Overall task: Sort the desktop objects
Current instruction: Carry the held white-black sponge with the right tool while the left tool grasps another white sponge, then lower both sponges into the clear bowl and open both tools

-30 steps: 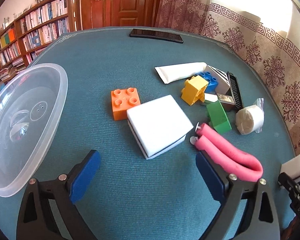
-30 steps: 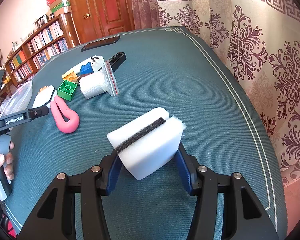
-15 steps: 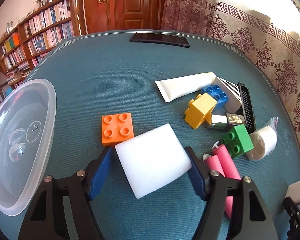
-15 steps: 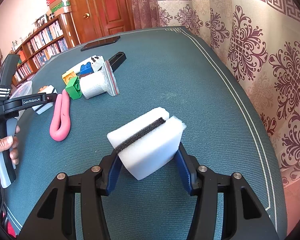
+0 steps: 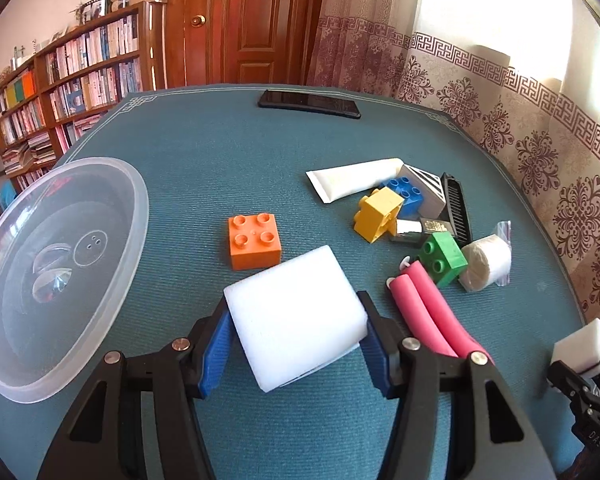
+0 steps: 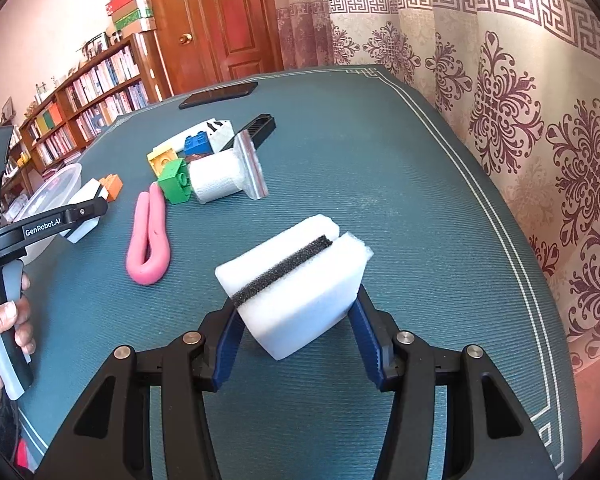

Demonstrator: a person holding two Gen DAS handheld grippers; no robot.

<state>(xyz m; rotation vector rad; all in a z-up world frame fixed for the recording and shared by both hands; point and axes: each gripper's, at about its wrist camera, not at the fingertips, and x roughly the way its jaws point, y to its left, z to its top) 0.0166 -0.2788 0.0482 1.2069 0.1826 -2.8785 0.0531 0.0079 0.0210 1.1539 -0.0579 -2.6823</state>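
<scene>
My left gripper is shut on a white sponge block, low over the teal table mat. Just beyond it sits an orange brick. To its right lies a folded pink foam roller. In the right wrist view, my right gripper is shut on a second white sponge with a black stripe, held above the mat. The left gripper shows there at the far left, a hand around its handle.
A clear plastic lid lies at the left. The right-hand pile holds green, yellow and blue bricks, a white tube, a black comb and a bagged white roll. A phone lies at the far edge.
My left gripper moved forward around the white sponge and shut on it. The pink roller and green brick got nudged. The right gripper stayed still with its sponge.
</scene>
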